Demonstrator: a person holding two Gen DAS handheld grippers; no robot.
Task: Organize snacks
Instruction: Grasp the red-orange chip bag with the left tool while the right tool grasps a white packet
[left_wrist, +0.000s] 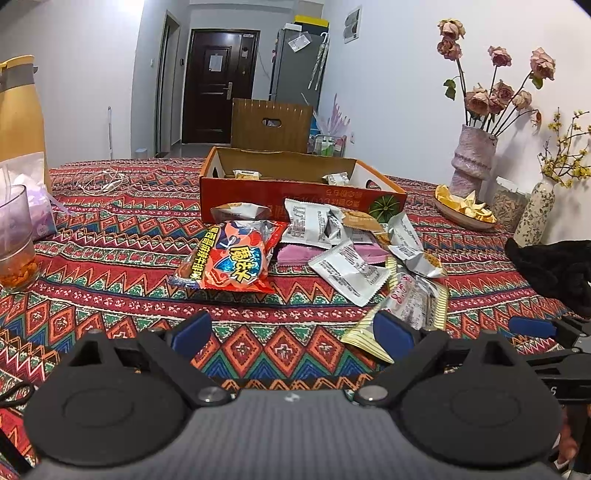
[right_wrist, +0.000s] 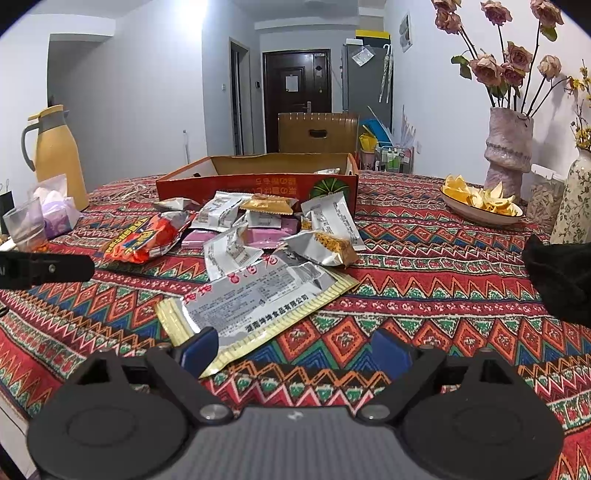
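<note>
A pile of snack packets lies on the patterned tablecloth in front of an orange cardboard box (left_wrist: 295, 194) (right_wrist: 258, 184) that holds a few small packets. A red-orange bag (left_wrist: 229, 264) (right_wrist: 142, 238) lies at the pile's left. Several silver packets (left_wrist: 347, 271) (right_wrist: 229, 251) and a flat pink pack (left_wrist: 295, 254) (right_wrist: 266, 234) lie in the middle. A large silver and yellow packet (left_wrist: 410, 306) (right_wrist: 258, 299) lies nearest. My left gripper (left_wrist: 293, 332) is open and empty, short of the pile. My right gripper (right_wrist: 295, 349) is open and empty, its left finger beside the large packet's near corner.
A yellow thermos (right_wrist: 55, 155), a tissue pack (right_wrist: 55, 206) and a glass cup (left_wrist: 14, 240) (right_wrist: 26, 225) stand at the left. A bowl of orange peel (left_wrist: 463, 208) (right_wrist: 480, 203), a pink vase with roses (left_wrist: 472, 162) (right_wrist: 508, 151) and a floral vase (left_wrist: 533, 216) stand at the right. A dark cloth (right_wrist: 561, 273) lies at the right edge.
</note>
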